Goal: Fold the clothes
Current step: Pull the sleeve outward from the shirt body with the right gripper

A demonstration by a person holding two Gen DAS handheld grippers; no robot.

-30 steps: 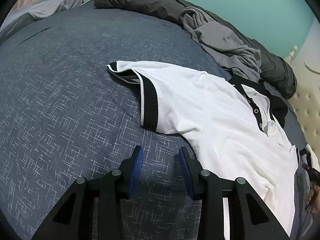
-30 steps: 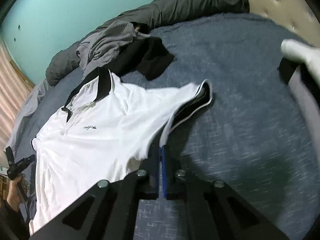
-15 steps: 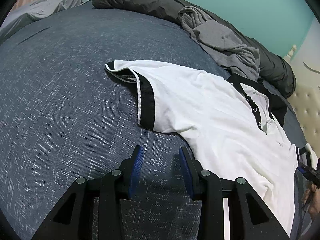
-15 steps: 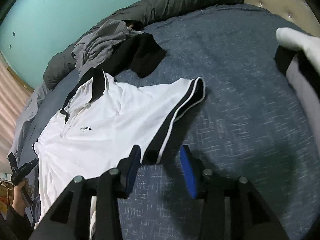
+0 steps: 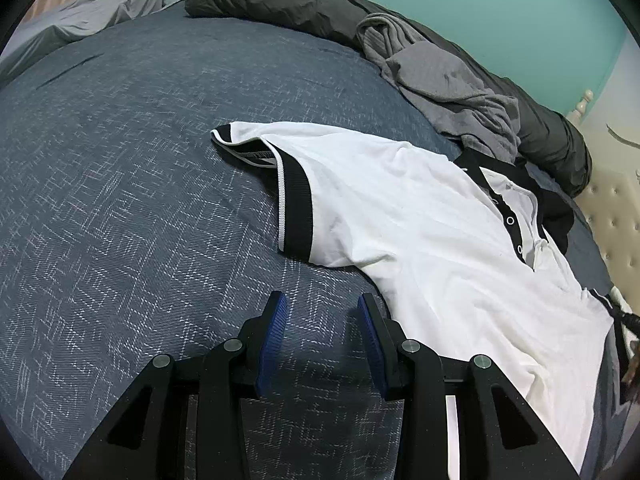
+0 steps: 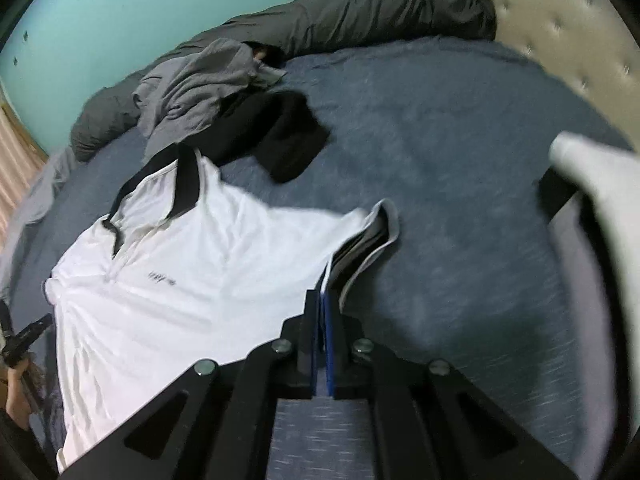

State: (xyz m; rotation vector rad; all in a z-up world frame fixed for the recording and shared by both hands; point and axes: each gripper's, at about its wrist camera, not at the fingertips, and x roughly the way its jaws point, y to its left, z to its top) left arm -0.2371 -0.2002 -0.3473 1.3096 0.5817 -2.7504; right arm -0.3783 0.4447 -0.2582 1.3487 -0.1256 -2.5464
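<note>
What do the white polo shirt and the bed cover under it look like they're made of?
White polo shirt: soft matte knit, likely cotton, judging by its limp creases; black ribbed sleeve cuff. Bed cover: coarse woven blue-grey fabric with pale crosshatch flecks, matte; fibre unclear.

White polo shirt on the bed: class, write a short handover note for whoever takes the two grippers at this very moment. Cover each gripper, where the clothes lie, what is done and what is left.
Right gripper: shut on the black-trimmed sleeve cuff of the white polo shirt.
Left gripper: open, empty, over bare blue bedcover just short of the other sleeve.
Shirt: spread face up, collar toward the grey garment and black garment near the rolled dark duvet.
Done: shirt laid out, one sleeve gripped.
Left: grip the second sleeve, probably fold both sleeves in, then fold the body. The other garments look unfolded.
</note>
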